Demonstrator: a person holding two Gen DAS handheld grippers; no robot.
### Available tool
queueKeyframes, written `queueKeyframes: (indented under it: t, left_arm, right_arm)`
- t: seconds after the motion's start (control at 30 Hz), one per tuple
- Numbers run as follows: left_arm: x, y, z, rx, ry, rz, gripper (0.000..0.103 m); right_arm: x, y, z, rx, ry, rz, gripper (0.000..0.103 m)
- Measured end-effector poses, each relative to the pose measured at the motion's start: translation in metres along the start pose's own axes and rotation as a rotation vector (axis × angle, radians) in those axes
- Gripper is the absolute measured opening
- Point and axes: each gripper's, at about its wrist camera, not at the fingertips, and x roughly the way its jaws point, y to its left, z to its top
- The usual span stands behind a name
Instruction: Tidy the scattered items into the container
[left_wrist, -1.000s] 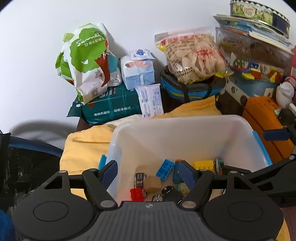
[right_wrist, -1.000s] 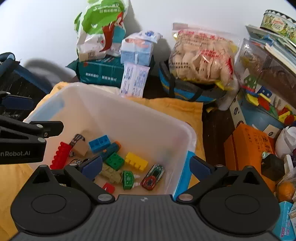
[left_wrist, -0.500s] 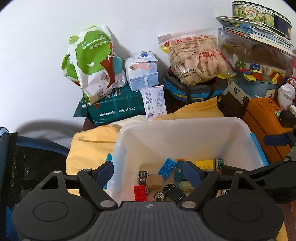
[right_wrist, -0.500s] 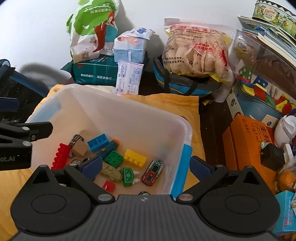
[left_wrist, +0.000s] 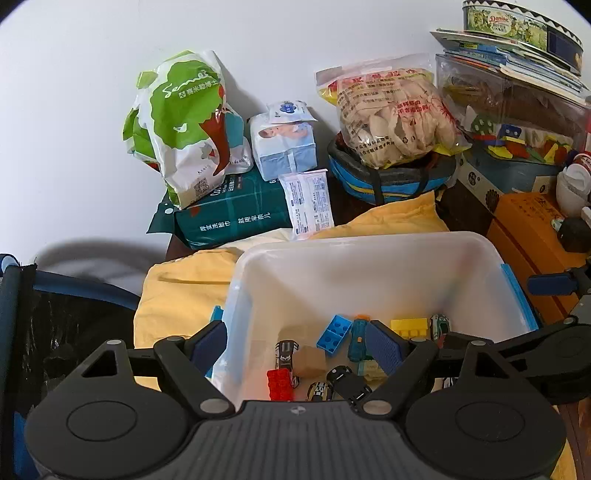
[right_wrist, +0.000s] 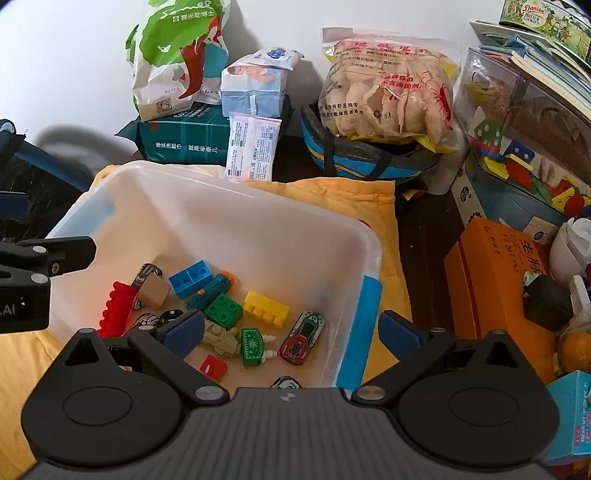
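A translucent white bin (left_wrist: 354, 243) (right_wrist: 229, 188) with blue handles sits on a yellow cloth (left_wrist: 177, 291). It holds several toys: a red brick (right_wrist: 116, 308), blue brick (right_wrist: 190, 277), yellow brick (right_wrist: 266, 308), green brick (right_wrist: 223, 310), and toy cars (right_wrist: 303, 332). My left gripper (left_wrist: 295, 341) is open and empty, straddling the bin's left wall. My right gripper (right_wrist: 291, 330) is open and empty, straddling the bin's right wall. The left gripper also shows at the left edge of the right wrist view (right_wrist: 44, 258).
Behind the bin stand a green-and-white bag (left_wrist: 184, 125), a tissue pack (left_wrist: 284, 144), a dark green pack (left_wrist: 232, 218) and a snack bag (left_wrist: 391, 110) on a blue basket. An orange box (right_wrist: 495, 280) and toy boxes crowd the right.
Both grippers have pulled back and risen slightly from the bin, staying open. The toys inside have not moved.
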Motion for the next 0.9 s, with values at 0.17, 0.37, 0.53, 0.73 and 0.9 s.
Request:
queueKeyframes:
  t: [0.17,0.37,0.53,0.73,0.9]
  left_arm:
    - [-0.0004,0.0000,-0.0015,0.011,-0.006,0.005,0.085]
    - [-0.0006,0.0006,-0.0025,0.014,-0.004,0.006,0.085]
    - [-0.0010,-0.0009,-0.0039,0.023,-0.006,0.006,0.085]
    - [-0.0008,-0.0027,-0.0044,0.027,-0.001,0.004,0.085]
    - [-0.0008,-0.0033,-0.0051,0.030,-0.003,0.003,0.085]
  right_arm:
    - [-0.0010,-0.0005,-0.0008,0.006,-0.004,0.002,0.103]
    - [-0.0020,-0.0002,-0.0011,0.009,-0.005,0.001,0.103]
    - [-0.0031,0.0000,-0.0017,0.011,-0.008,0.003,0.103]
    - [-0.0034,-0.0007,-0.0022,0.014,-0.006,0.002,0.103]
    - [-0.0020,-0.0017,-0.0028,0.019,-0.002,0.001,0.103]
